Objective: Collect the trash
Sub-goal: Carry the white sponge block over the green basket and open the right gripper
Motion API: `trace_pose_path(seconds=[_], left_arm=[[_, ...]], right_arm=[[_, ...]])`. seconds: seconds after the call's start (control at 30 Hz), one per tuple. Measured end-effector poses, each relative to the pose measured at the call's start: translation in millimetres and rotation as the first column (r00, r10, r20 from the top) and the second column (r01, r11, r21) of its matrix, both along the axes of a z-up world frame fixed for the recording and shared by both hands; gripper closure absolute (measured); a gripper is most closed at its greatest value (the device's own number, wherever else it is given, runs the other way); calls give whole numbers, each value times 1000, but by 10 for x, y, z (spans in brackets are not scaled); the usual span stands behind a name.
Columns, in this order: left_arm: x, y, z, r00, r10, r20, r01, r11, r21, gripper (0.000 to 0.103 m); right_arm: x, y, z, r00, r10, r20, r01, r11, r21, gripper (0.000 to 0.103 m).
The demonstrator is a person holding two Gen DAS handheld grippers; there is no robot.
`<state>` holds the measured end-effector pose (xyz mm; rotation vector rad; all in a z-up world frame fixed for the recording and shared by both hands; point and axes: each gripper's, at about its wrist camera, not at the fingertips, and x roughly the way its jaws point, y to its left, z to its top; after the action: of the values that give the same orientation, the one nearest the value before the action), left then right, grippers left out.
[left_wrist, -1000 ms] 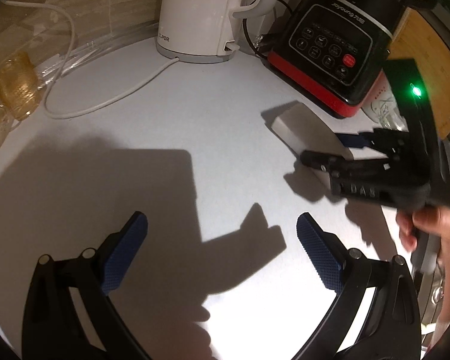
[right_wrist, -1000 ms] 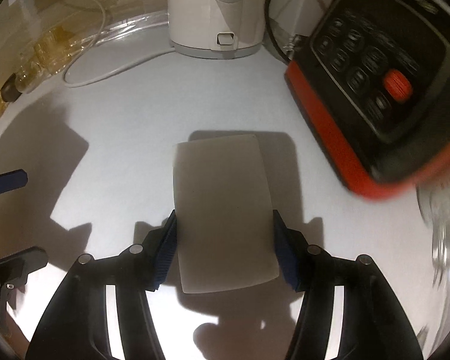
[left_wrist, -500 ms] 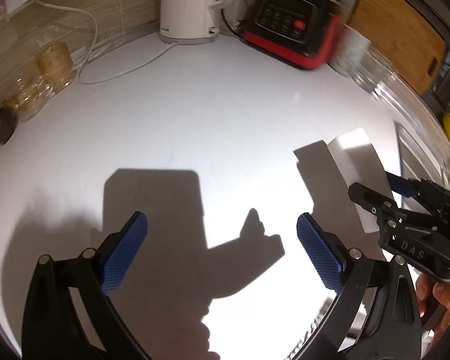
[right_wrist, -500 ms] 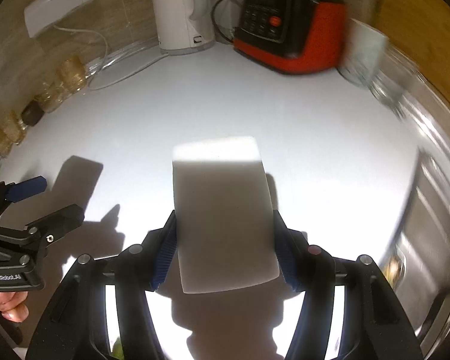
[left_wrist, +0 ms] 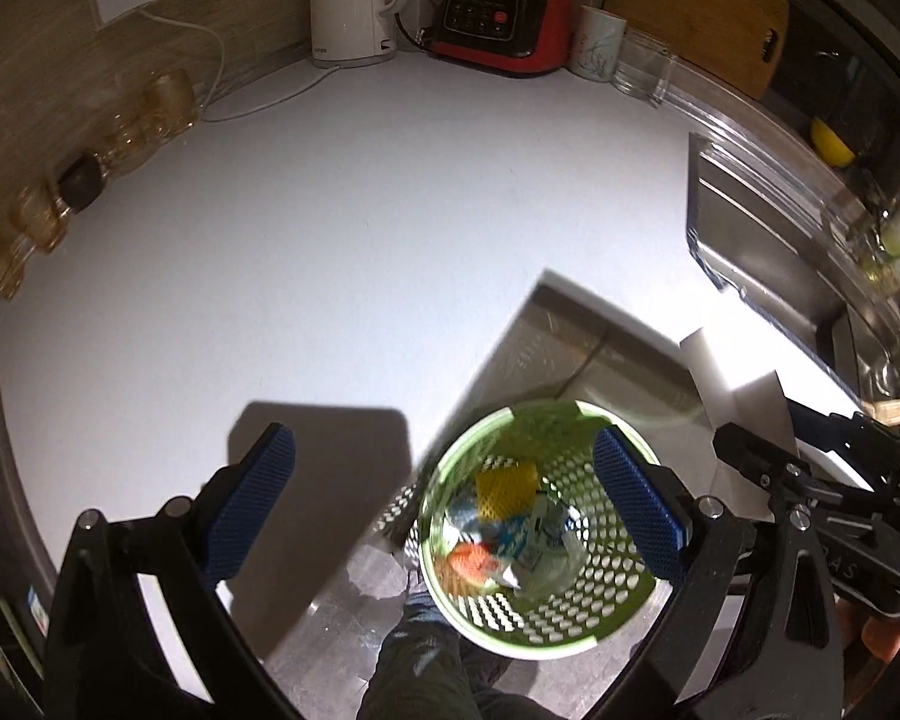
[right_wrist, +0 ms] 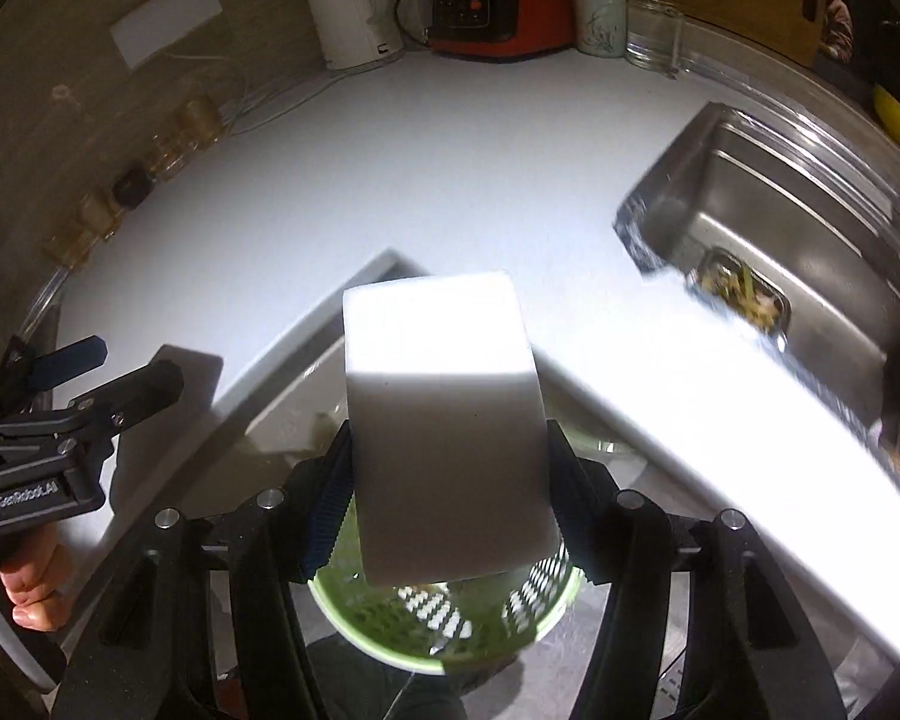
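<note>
My right gripper [right_wrist: 444, 480] is shut on a white foam block [right_wrist: 444, 414] and holds it over a green perforated trash basket [right_wrist: 450, 618] on the floor below the counter edge. In the left wrist view the basket [left_wrist: 594, 612] holds yellow, orange and white-blue trash, and the block [left_wrist: 744, 384] shows at the right in the right gripper [left_wrist: 786, 438]. My left gripper [left_wrist: 444, 498] is open and empty, above the counter edge and the basket.
A white counter [left_wrist: 390, 210] has a white kettle [left_wrist: 351, 0], a red-black cooker [left_wrist: 504, 12], a cup and glass jars at the back, and glasses [left_wrist: 162, 102] along the left wall. A steel sink [right_wrist: 798, 240] lies to the right.
Both grippers have pulled back from the counter's rear to its front edge. The right one carried the white block from the counter to above the green basket, which has come into view.
</note>
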<state>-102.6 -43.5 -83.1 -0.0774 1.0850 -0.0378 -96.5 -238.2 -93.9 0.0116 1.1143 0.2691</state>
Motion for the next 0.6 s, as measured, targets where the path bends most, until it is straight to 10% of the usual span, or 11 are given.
trace_pose_path(seconds=[0.23, 0.6], left_arm=[[-526, -93, -3, 1000, -9, -3, 9, 1000, 15, 8], [-598, -46, -188, 999, 6, -51, -4, 999, 42, 8]], right_arm=[[-609, 45, 7, 1000, 28, 7, -28, 999, -17, 42], [-480, 148, -686, 991, 26, -129, -37, 996, -77, 42]])
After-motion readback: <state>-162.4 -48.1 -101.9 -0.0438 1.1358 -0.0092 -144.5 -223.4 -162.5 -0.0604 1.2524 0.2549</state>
